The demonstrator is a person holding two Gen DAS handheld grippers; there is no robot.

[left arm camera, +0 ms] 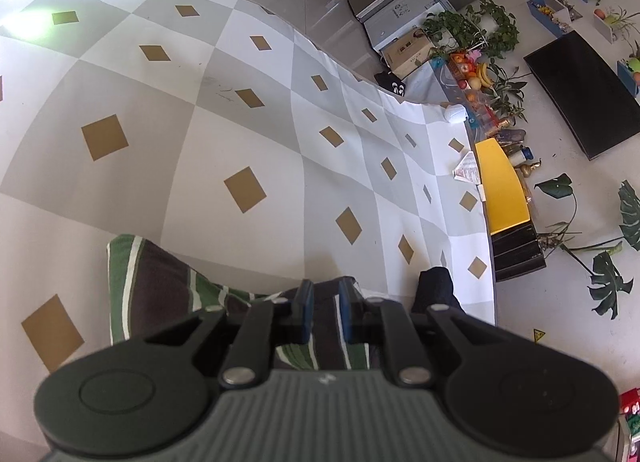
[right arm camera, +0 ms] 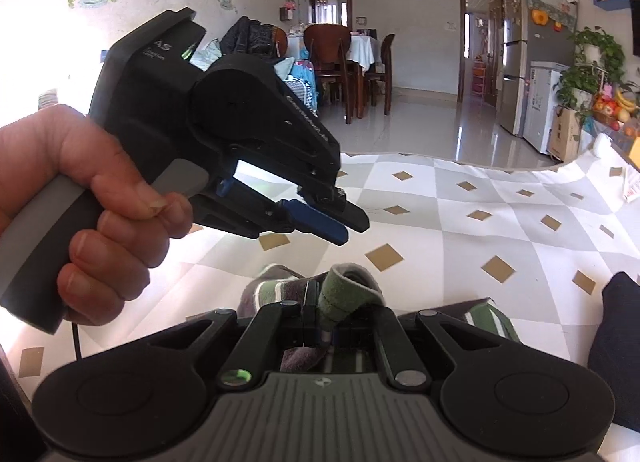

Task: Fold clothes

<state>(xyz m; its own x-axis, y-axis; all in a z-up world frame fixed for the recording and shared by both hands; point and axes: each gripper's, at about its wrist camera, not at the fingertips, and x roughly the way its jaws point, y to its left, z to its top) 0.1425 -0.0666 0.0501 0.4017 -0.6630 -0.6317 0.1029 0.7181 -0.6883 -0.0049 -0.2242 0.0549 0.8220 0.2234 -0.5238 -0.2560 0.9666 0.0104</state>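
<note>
The right claw (right arm camera: 320, 308) is clenched on a fold of the green, brown and white striped knit garment (right arm camera: 280, 290), lifted just above the checked grey-and-white cloth surface (right arm camera: 460, 229). The left claw (left arm camera: 323, 298), held in a hand (right arm camera: 100, 213), hovers released above the same garment.

A striped garment (left arm camera: 160, 282) in green, dark brown and white lies crumpled on the checked cloth. In the right wrist view a rolled green edge of it (right arm camera: 344, 294) rises, pinched up off the surface.
</note>
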